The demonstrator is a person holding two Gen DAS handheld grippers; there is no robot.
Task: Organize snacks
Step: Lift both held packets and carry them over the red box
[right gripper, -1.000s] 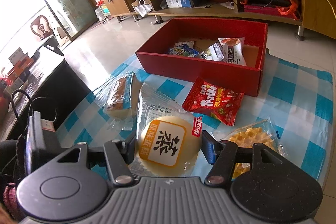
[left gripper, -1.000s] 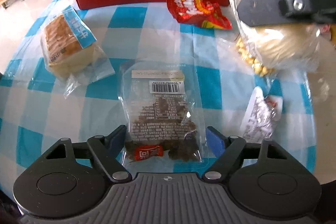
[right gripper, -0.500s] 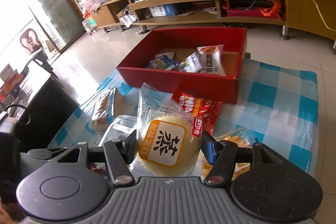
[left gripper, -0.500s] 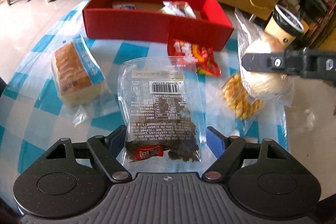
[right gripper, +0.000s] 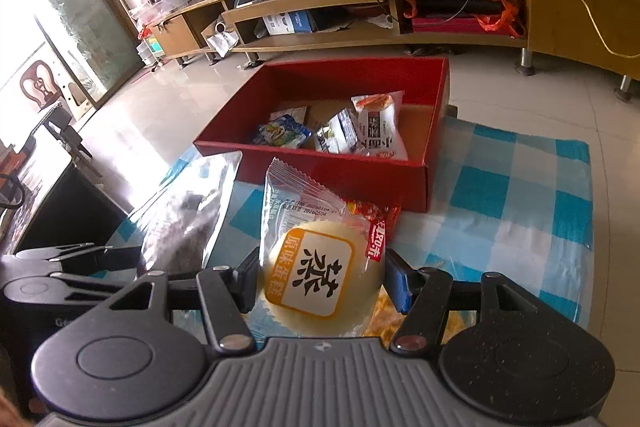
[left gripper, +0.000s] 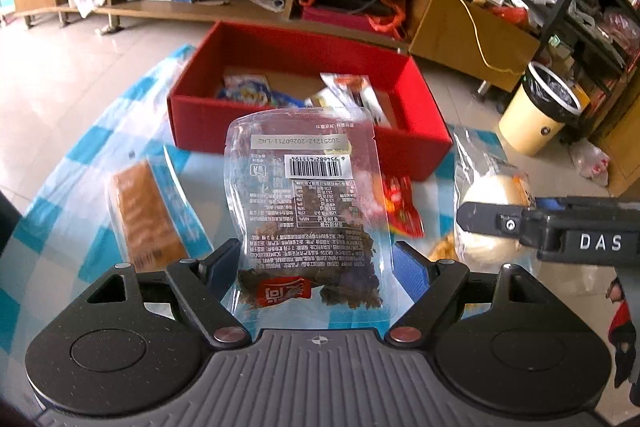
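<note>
- Left gripper point(left gripper: 316, 267): clamped on the clear pouch of dark dried snack point(left gripper: 308, 211), bottom centre of the left wrist view. A second ago the pouch lay flat on the checked cloth; now it hangs upright, clear of the cloth, barcode side to the camera.
- Right gripper point(right gripper: 322, 281): clenched on the wrapped round cake point(right gripper: 316, 275), bottom centre of the right wrist view. The hold matches the earlier frames, but the cake now rides higher and nearer the box.
- Red box point(left gripper: 424, 151): open, centre of both views, at the far end of the blue-checked tablecloth point(right gripper: 520, 195). Several packets already lie inside.
- Judgement: both lifts look complete; carry and release over the box seem to be next, two items at once.
- Remaining on the cloth: bread slice in wrapper point(left gripper: 148, 215), left of the pouch; red snack packet point(left gripper: 400, 207), just in front of the box; a yellow waffle-like snack point(right gripper: 460, 323), partly hidden under the right gripper.
- Left wrist view only: bread slice, cream waste bin point(left gripper: 536, 115) at right, right gripper side-on.
- Right wrist view only: cake label face, box interior unobstructed, left gripper's body at lower left.
</note>
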